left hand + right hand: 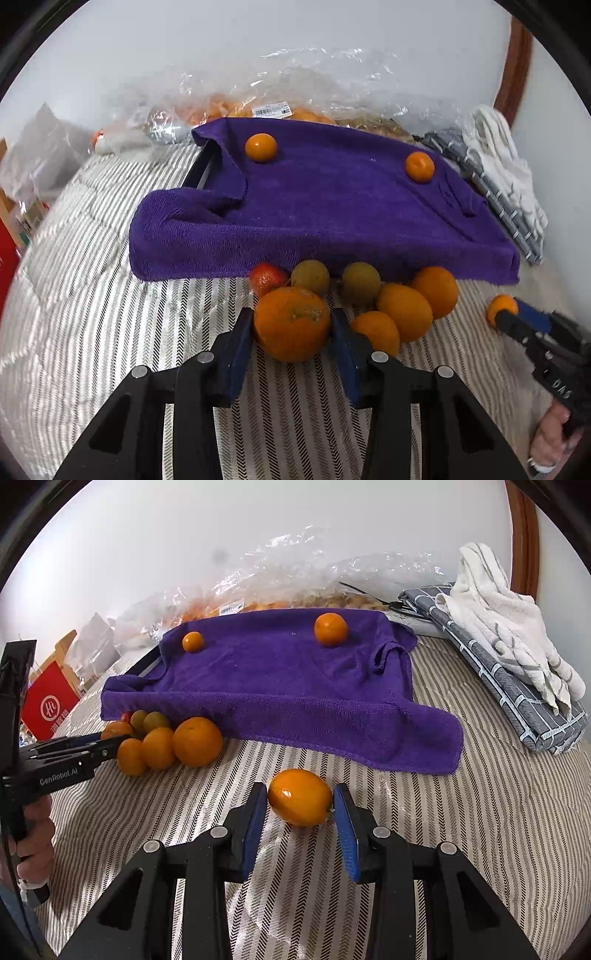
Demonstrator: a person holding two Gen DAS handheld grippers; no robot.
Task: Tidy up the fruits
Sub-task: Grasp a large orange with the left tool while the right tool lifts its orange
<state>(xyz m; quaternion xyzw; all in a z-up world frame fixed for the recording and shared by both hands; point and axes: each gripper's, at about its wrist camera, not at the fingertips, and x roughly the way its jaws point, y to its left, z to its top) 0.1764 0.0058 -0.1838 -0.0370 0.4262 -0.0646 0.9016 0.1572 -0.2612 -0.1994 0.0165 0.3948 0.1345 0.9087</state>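
Observation:
My left gripper [291, 318] is shut on a large orange [291, 332] at the front of a fruit pile on the striped cover. Close around it lie more oranges [404, 312], two greenish fruits [360, 282] and a red one [266, 277]. Behind the pile, a purple towel [332, 206] drapes a raised tray and carries two small oranges [260, 147] [419, 167]. My right gripper [300, 794] is shut on a smaller orange [300, 798] just above the cover, right of the pile. The right gripper [506, 314] also shows at the left wrist view's right edge, and the left gripper [110, 740] at the pile in the right wrist view.
A clear plastic bag [314, 81] of fruit lies behind the towel against the white wall. A folded grey patterned cloth [517, 698] and a white towel [498, 620] sit at the right. A red box [50, 701] stands at the far left. A hand [33, 845] holds each gripper's handle.

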